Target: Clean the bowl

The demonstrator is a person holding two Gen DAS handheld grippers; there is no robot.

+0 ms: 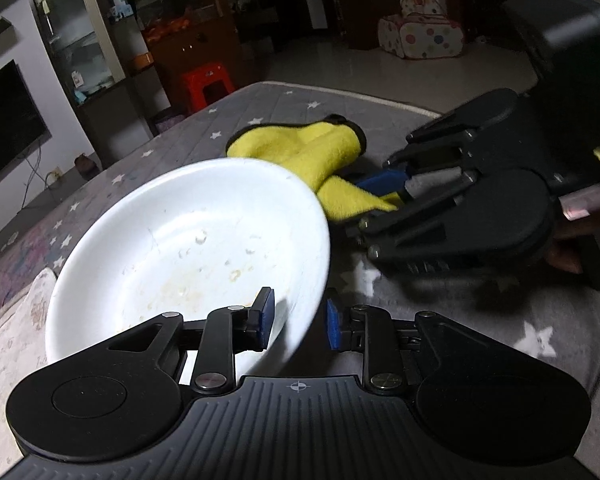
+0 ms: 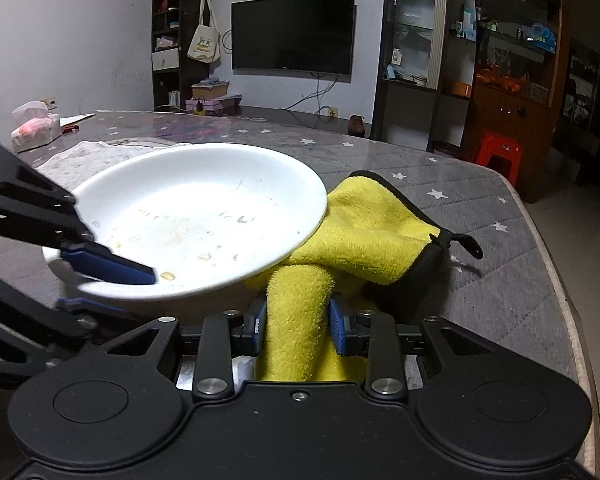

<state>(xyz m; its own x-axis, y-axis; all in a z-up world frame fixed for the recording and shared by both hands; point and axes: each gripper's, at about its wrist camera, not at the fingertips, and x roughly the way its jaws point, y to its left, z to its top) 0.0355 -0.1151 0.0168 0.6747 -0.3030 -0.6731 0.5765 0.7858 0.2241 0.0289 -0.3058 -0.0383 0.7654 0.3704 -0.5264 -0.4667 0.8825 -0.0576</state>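
A white bowl (image 1: pixel 188 248) (image 2: pixel 204 208) with dried food specks sits tilted on the grey star-patterned table cover (image 1: pixel 460 320) (image 2: pixel 480 200). Its far side rests on a yellow cloth (image 1: pixel 308 148) (image 2: pixel 372 232). My left gripper (image 1: pixel 300 320) has the bowl's near rim between its blue pads, one pad inside the bowl and one outside. In the right wrist view one of its fingers (image 2: pixel 108 266) lies on the bowl's inner wall. My right gripper (image 2: pixel 298 320) (image 1: pixel 384 196) is shut on a bunched fold of the yellow cloth, just beside the bowl.
A pale patterned mat (image 1: pixel 12 320) (image 2: pixel 80 156) lies under the bowl's left side. A tissue pack (image 2: pixel 34 128) stands at the far left of the table. The table's edge (image 2: pixel 560 272) runs along the right. A red stool (image 1: pixel 208 82) stands on the floor beyond.
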